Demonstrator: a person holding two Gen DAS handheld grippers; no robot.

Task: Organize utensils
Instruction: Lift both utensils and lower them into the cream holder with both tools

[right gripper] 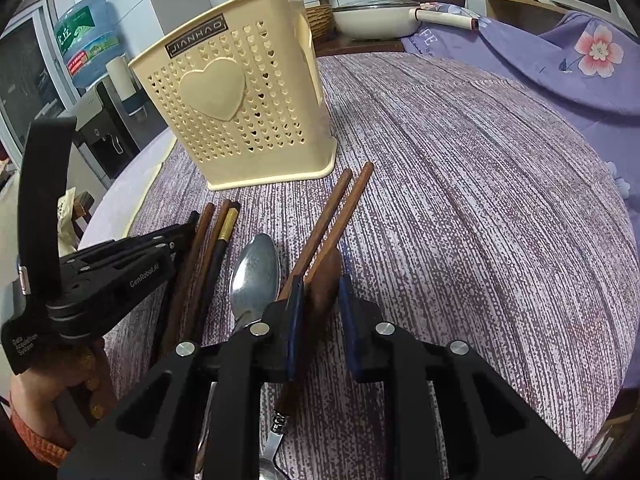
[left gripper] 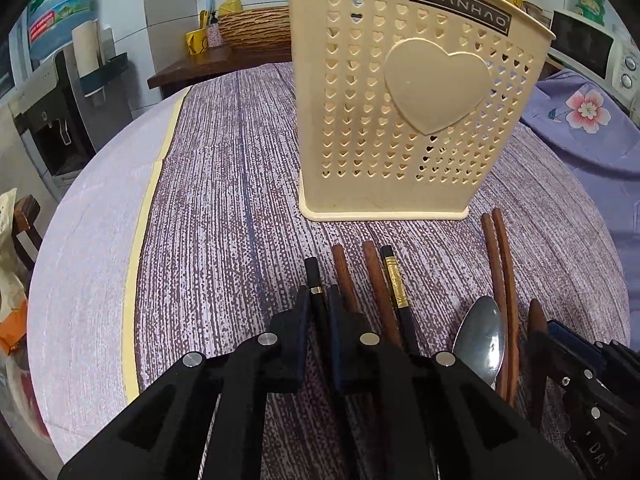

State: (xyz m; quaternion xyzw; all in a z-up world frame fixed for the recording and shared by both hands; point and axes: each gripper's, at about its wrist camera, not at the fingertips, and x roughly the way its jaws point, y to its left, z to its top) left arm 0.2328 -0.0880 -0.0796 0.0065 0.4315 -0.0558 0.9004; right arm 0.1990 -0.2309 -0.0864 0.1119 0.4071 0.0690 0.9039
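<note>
Utensils lay in a row on the cloth-covered surface (right gripper: 460,168), just in front of the cream holder (left gripper: 404,92): a black chopstick (left gripper: 313,276), two brown ones, a gold-banded black chopstick (left gripper: 394,284), a steel spoon (right gripper: 256,272) and a brown pair (right gripper: 340,208). The left gripper (left gripper: 319,300) had its jaws pinched narrow on the black chopstick near its top end. The right gripper (right gripper: 320,292) had narrow jaws closed on a dark wooden spoon (right gripper: 326,276).

Gripped so near one end, the black chopstick could swing or slip when lifted. The right jaws also sat against the brown pair and might drag one along (the two lay touching). Both hands heading for the holder at once could collide or tip it.

Whether the holder held anything could not be told; its inside was hidden.
</note>
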